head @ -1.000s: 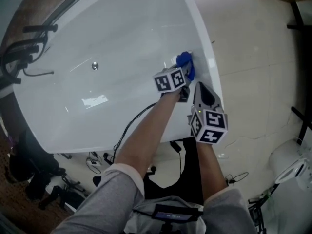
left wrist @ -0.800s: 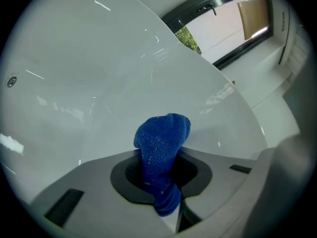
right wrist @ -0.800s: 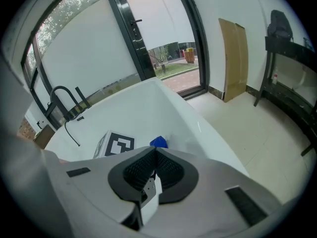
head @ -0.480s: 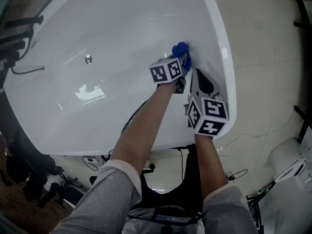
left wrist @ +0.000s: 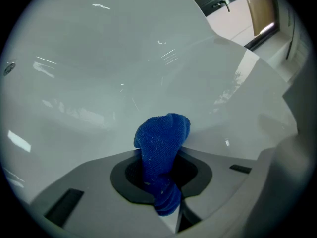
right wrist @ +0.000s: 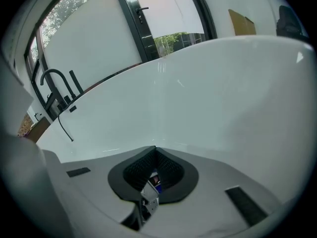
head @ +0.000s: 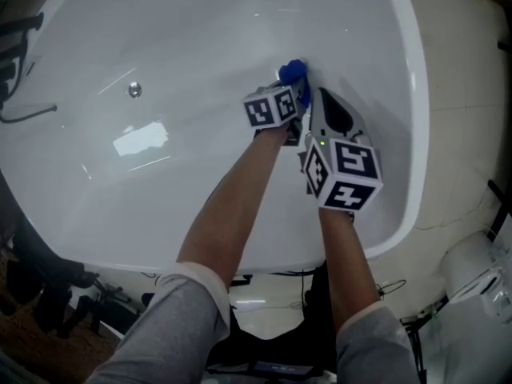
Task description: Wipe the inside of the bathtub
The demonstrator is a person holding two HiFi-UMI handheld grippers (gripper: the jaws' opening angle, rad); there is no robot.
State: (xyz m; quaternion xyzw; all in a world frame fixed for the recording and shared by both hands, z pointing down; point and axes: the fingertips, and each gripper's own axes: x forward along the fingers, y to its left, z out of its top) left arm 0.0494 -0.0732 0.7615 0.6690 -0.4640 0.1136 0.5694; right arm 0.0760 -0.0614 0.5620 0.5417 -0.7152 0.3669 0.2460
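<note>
Two grippers sit low inside the bathtub (head: 184,30). The left gripper (left wrist: 159,185) is clamped on a blue cloth (left wrist: 162,135), with the wad poking out ahead so that fabric, not plastic, meets the tub wall. The right gripper (right wrist: 154,176) has its jaws together and empty, parked just beside the left at its 4 o'clock, probably idle. The rim curves near at 3 o'clock; open basin runs toward the drain (head: 134,90) at 9 o'clock.

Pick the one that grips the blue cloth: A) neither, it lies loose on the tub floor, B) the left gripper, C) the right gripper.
B: in the left gripper view, the left gripper has its jaws shut on the blue cloth, inside the bathtub.
</note>
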